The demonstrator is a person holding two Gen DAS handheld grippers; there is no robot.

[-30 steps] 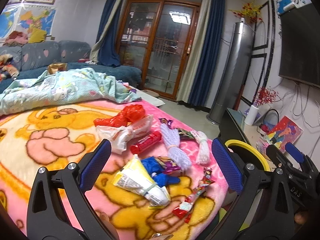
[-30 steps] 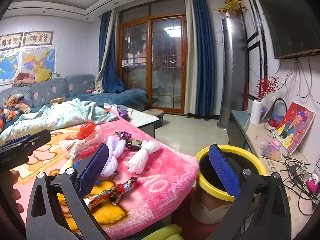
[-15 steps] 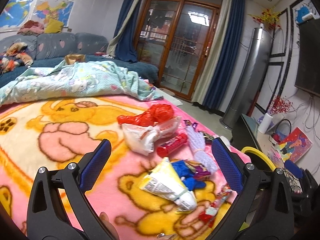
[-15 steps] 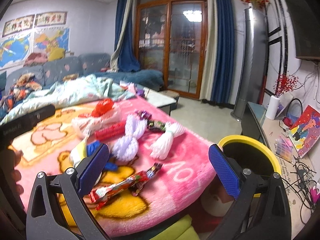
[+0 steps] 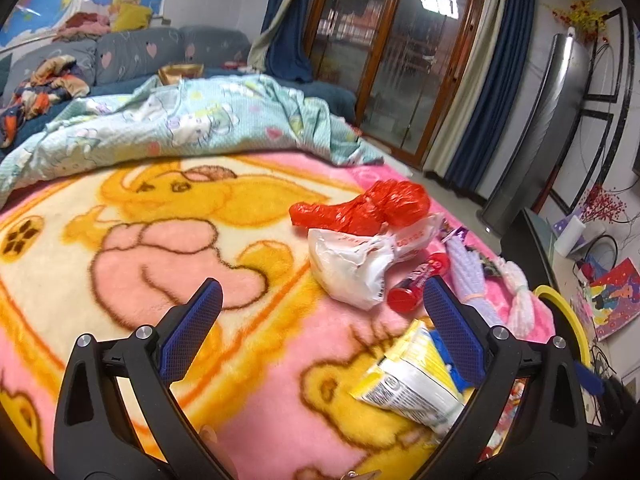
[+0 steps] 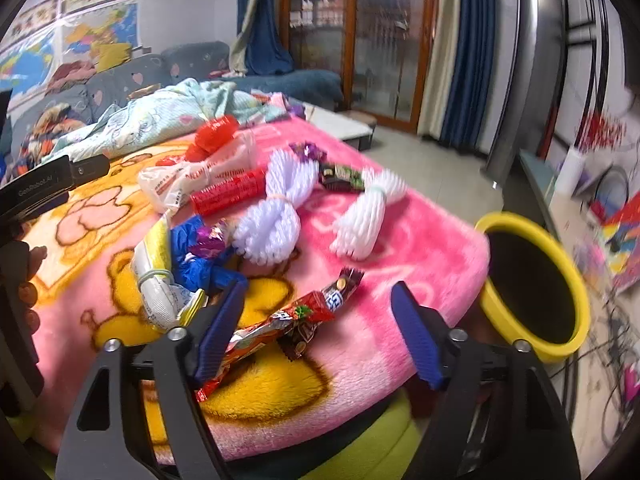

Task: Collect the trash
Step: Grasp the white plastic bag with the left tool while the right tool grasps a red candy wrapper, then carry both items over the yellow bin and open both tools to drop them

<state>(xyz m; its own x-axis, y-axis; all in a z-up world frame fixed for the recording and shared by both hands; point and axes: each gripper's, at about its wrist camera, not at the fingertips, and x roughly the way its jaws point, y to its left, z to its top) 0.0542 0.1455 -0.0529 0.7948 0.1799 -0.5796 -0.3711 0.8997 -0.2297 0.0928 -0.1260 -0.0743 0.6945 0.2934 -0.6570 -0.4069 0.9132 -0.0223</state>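
Trash lies on a pink and yellow cartoon blanket (image 5: pixel 160 240). A red plastic bag (image 5: pixel 360 208), a white plastic bag (image 5: pixel 352 268), a red tube (image 5: pixel 416 284) and a yellow-white packet (image 5: pixel 412 384) show in the left wrist view. My left gripper (image 5: pixel 320 320) is open and empty above the blanket, left of the packet. My right gripper (image 6: pixel 316 328) is open, low over a red snack wrapper (image 6: pixel 280 328) that lies between its jaws. A bin with a yellow rim (image 6: pixel 532 280) stands right of the bed.
Purple yarn (image 6: pixel 276 208), white yarn (image 6: pixel 364 212), a blue wrapper (image 6: pixel 196 252) and a dark candy wrapper (image 6: pixel 340 172) lie mid-blanket. A light green quilt (image 5: pixel 180 120) is bunched at the far side. A sofa (image 5: pixel 120 56) and glass doors (image 5: pixel 400 40) are behind.
My left gripper has swung left over the blanket, so the trash pile now sits to its right. My right gripper has dropped forward onto the snack wrapper.
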